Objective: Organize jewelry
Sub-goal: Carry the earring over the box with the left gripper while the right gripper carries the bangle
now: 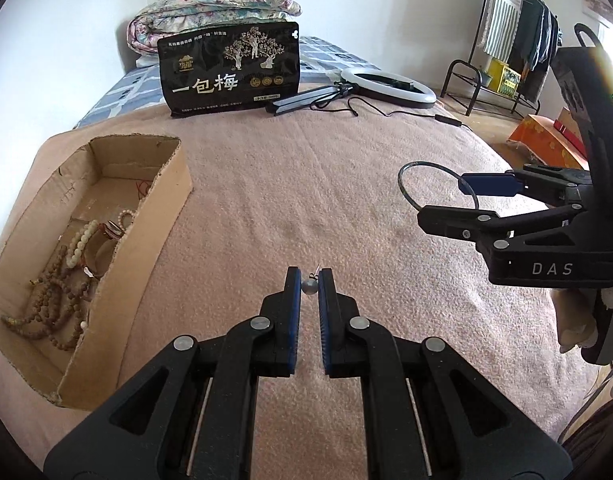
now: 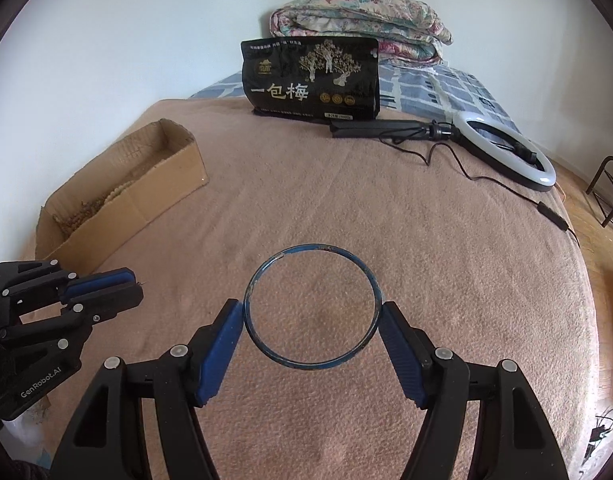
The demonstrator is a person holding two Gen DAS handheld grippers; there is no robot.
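- Left wrist view: to the left of the left tongs (image 1: 309,280) sits the cardboard box (image 1: 162,216), with bead strands (image 1: 54,300) lying in its near end.
- The left tongs are nearly closed, pinching a small grey bead earring (image 1: 309,286) at the very tips, above the pink blanket (image 1: 286,200) on the bed.
- Risk here, as I judge it: the earring is round and held only at the tip ends, so a jolt on the way to the box could let it slip out and get lost in the blanket's pile.
- The left tongs point forward and steeply downward, clear of the blanket.
- Right wrist view: the right tongs (image 2: 311,314) stand wide, their pads pressing on either side of a thin blue bangle (image 2: 253,280), which lies flat between them and juts out ahead of the tips.
- Risk: the bangle is gripped across its width at two narrow spots, so it could pivot or spring free if the hold loosens or it knocks the box wall.
- The right tongs also tilt down, to the right of the left tongs and well apart from the box.
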